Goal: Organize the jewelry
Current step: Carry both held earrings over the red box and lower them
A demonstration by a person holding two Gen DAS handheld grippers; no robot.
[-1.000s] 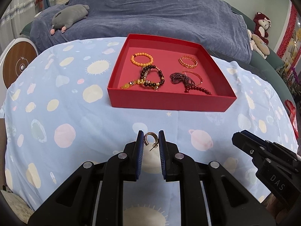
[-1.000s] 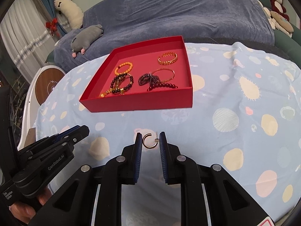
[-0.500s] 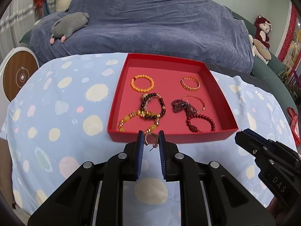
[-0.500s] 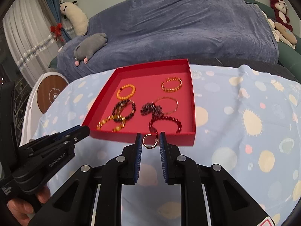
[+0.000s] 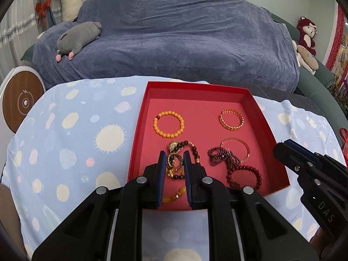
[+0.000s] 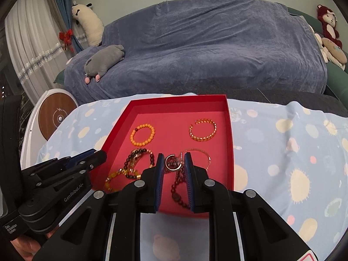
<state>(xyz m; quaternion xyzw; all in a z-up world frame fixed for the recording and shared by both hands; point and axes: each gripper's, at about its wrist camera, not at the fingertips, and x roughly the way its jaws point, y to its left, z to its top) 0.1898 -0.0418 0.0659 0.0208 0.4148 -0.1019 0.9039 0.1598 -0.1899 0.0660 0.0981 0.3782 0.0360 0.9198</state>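
Note:
A red tray point(image 5: 139, 130) point(image 6: 230, 143) lies on the blue spotted cloth with several bracelets in it: an orange bead one point(image 5: 168, 124) point(image 6: 142, 134), a gold chain one point(image 5: 231, 117) point(image 6: 202, 129), dark bead strands point(image 5: 224, 156) and a dark red bead one point(image 5: 243, 177). My left gripper point(image 5: 174, 161) is shut on a small gold hoop earring point(image 5: 173, 159) above the tray's near left part. My right gripper point(image 6: 173, 162) is shut on a second gold hoop earring point(image 6: 173, 162) above the tray's near middle. Each gripper shows in the other's view, the right gripper point(image 5: 282, 150) and the left gripper point(image 6: 99, 155).
A sofa under a blue-grey cover point(image 5: 174, 39) stands behind the table, with a grey plush toy point(image 5: 78, 37) on it. A round white and wood device point(image 5: 21, 102) stands at the left. More plush toys point(image 5: 306, 43) sit at the far right.
Both grippers have moved forward and a little up, from over the cloth in front of the tray to over its near part. Each still holds its earring.

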